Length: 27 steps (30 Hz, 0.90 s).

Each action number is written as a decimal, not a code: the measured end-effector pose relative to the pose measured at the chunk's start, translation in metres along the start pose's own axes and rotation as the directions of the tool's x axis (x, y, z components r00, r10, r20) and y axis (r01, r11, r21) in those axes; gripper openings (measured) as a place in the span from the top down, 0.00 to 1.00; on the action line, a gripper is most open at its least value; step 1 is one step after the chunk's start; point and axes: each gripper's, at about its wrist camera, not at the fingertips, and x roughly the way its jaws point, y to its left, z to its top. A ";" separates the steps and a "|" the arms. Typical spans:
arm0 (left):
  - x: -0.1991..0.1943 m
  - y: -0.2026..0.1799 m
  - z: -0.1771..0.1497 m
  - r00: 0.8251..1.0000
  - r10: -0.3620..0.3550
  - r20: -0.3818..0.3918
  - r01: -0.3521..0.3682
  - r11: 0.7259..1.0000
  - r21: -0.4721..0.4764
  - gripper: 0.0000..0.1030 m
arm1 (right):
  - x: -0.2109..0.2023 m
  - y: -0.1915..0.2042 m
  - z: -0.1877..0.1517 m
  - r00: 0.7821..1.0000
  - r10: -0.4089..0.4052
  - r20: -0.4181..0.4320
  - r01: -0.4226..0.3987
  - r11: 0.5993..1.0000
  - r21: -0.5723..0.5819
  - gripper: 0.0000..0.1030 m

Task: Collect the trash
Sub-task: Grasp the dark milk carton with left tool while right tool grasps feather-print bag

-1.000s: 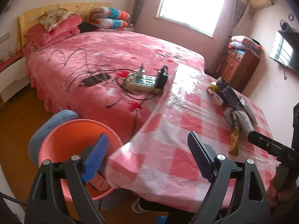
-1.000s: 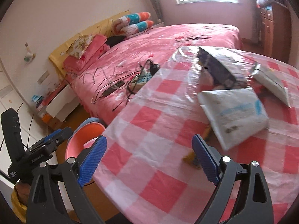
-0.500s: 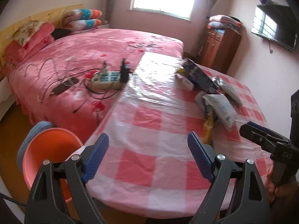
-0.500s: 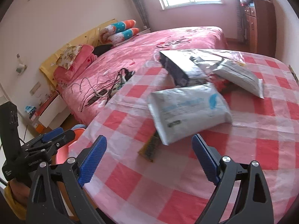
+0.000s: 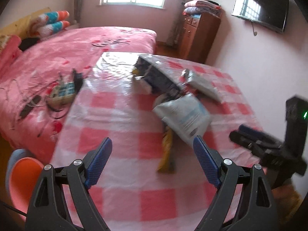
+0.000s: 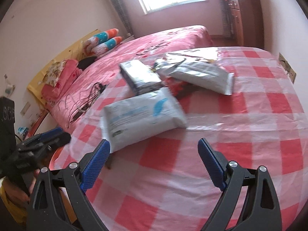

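Trash lies on a table with a red-and-white checked cloth (image 5: 123, 138): a white plastic mailer bag (image 5: 184, 115) (image 6: 142, 115), a yellow wrapper (image 5: 167, 154) at its near edge, a dark grey package (image 5: 157, 73) (image 6: 140, 77) and a silver mailer bag (image 6: 200, 73) (image 5: 204, 84) behind. My left gripper (image 5: 152, 154) is open and empty above the table's near part. My right gripper (image 6: 154, 156) is open and empty, just short of the white bag. Each gripper shows at the edge of the other's view.
An orange basin (image 5: 25, 179) stands on the floor left of the table. A pink bed (image 5: 57, 57) with a power strip (image 5: 63, 92) and cables adjoins the table's left side. A wooden cabinet (image 5: 198, 36) and a wall TV (image 5: 259, 5) stand behind.
Both grippers have swung from the basin and table edge toward the trash pile, which now sits closer and more central in both views. Both stay open and empty.
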 end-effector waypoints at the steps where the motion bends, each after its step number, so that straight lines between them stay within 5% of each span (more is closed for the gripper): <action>1: 0.004 -0.005 0.006 1.000 -0.009 -0.003 0.009 1.000 -0.003 0.16 | 0.000 -0.007 0.003 1.000 -0.010 0.003 0.010 1.000 0.006 0.11; 11: 0.070 -0.020 0.062 0.999 -0.009 -0.041 0.001 0.984 -0.180 0.16 | 0.008 -0.061 0.043 0.998 -0.067 0.003 0.067 0.997 0.035 0.11; 15: 0.104 -0.013 0.079 0.998 -0.010 -0.067 -0.008 0.965 -0.263 0.18 | 0.015 -0.069 0.042 0.999 0.029 -0.014 -0.027 0.995 0.097 0.11; 17: 0.119 -0.006 0.084 0.996 -0.030 -0.086 0.001 0.950 -0.312 0.27 | 0.020 -0.069 0.035 0.992 0.123 -0.036 -0.116 0.981 0.153 0.11; 21: 0.136 0.002 0.091 0.995 -0.057 -0.084 0.023 0.934 -0.356 0.31 | 0.028 -0.063 0.018 0.959 0.278 -0.049 -0.258 0.934 0.249 0.13; 27: 0.153 0.014 0.097 0.992 -0.103 -0.069 0.066 0.908 -0.414 0.32 | 0.041 -0.045 -0.001 0.894 0.444 -0.062 -0.392 0.841 0.373 0.32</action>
